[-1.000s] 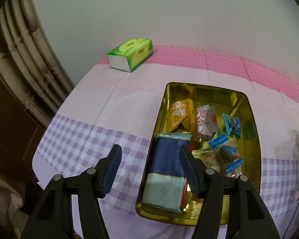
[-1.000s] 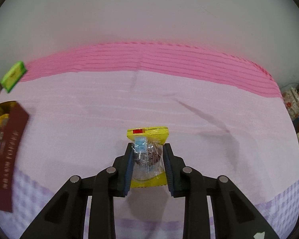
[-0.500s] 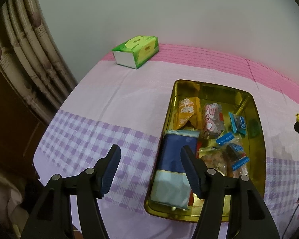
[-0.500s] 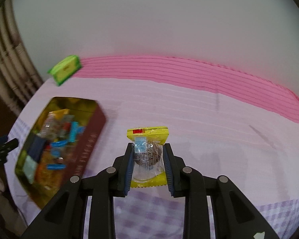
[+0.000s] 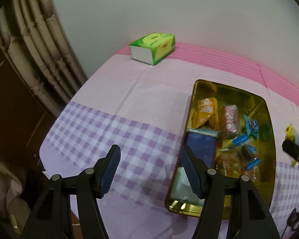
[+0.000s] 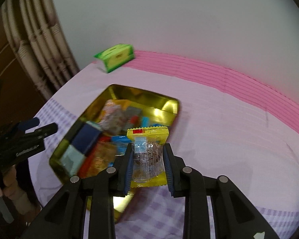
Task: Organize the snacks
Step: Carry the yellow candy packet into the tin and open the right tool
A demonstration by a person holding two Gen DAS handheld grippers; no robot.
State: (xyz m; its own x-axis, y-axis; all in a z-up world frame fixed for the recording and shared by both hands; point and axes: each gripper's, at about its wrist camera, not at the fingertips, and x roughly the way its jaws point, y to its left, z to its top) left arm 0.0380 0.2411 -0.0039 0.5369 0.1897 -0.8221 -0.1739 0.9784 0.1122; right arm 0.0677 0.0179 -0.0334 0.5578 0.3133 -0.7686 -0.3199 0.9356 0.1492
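Note:
A gold tin (image 5: 268, 119) holding several wrapped snacks lies on the pink and purple tablecloth; it also shows in the right wrist view (image 6: 167, 103). My right gripper (image 6: 148, 164) is shut on a yellow-edged clear snack packet (image 6: 147, 155) and holds it over the tin's near right edge. It enters the left wrist view at the far right (image 5: 295, 151). My left gripper (image 5: 149, 169) is open and empty, hovering over the checked cloth just left of the tin; it shows at the left of the right wrist view (image 6: 37, 128).
A green tissue box (image 5: 152, 47) stands at the back near the wall, also in the right wrist view (image 6: 115, 59). A curtain (image 5: 39, 49) hangs at the left beyond the table's edge. A blue and pale packet (image 5: 199, 153) fills the tin's near left.
My right gripper has swung left with the packet, from open cloth to above the tin. My left gripper has drifted left, off the tin and over the checked cloth.

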